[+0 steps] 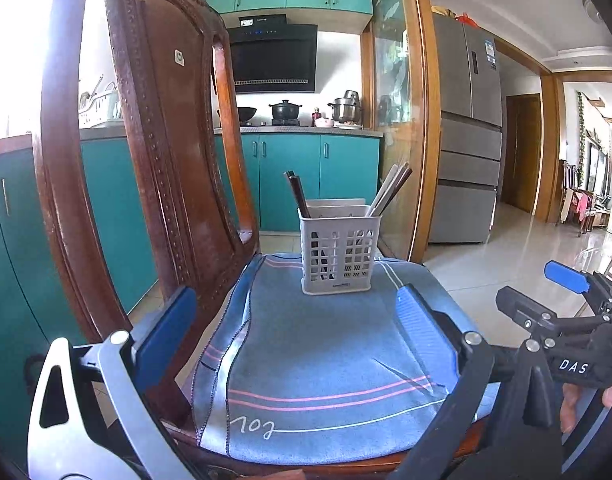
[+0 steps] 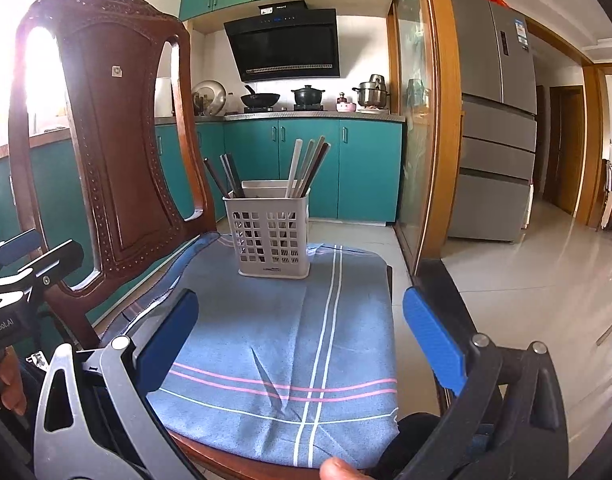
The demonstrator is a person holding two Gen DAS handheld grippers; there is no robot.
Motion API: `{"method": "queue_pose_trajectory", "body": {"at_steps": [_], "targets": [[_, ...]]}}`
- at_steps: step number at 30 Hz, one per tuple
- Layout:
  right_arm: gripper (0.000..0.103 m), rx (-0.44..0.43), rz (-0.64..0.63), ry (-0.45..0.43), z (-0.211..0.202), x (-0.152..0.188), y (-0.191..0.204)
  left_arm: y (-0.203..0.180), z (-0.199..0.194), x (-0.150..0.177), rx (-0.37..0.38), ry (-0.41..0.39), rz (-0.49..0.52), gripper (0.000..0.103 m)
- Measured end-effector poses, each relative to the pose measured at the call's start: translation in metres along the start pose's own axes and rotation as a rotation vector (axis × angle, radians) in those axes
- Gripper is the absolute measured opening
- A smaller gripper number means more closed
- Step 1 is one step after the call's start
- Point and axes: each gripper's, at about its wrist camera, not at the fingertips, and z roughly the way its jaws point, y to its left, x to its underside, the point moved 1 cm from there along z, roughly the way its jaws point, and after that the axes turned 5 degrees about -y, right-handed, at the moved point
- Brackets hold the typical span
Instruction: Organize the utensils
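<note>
- Blue-padded fingers of the left gripper (image 1: 295, 328) stood wide apart and held nothing, low over the near part of the blue striped cloth (image 1: 326, 360) that covered the seat of the wooden chair (image 1: 165, 140).
- Likewise the right gripper (image 2: 299, 338) had its fingers spread with nothing between them, above the same cloth (image 2: 285, 340).
- Ahead of both pairs of fingers, well apart from them and roughly centred between the pads, a white slotted basket (image 1: 338, 256) stood upright on the far part of the cloth.
- Dark chopsticks (image 1: 297, 194) leaned in the basket's left corner, tips down, their long axis tilted up and to the left.
- Pale and brown chopsticks (image 1: 390, 192) leaned in the right corner, their long axis tilted up and to the right; the two bundles splayed apart in a V.
- By my judgement nothing was loose on the cloth, so sorting would mean pulling sticks out of the basket.
- Risk: the basket looked light and sat on soft, creased cloth near the seat's far edge, so a sideways tug on a leaning stick could tip it or slide it off.
- Risk: closing on a splayed bundle could catch several sticks, or pinch one off-axis so it swung and slipped.
</note>
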Motion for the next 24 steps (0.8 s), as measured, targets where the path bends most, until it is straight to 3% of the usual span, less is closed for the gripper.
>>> {"method": "queue_pose_trajectory", "body": {"at_steps": [24], "targets": [[0.1, -0.008, 0.003, 0.005, 0.0008, 0.0005, 0.003, -0.0006, 0.002, -0.0014, 0.009, 0.012, -0.015, 0.099]]}}
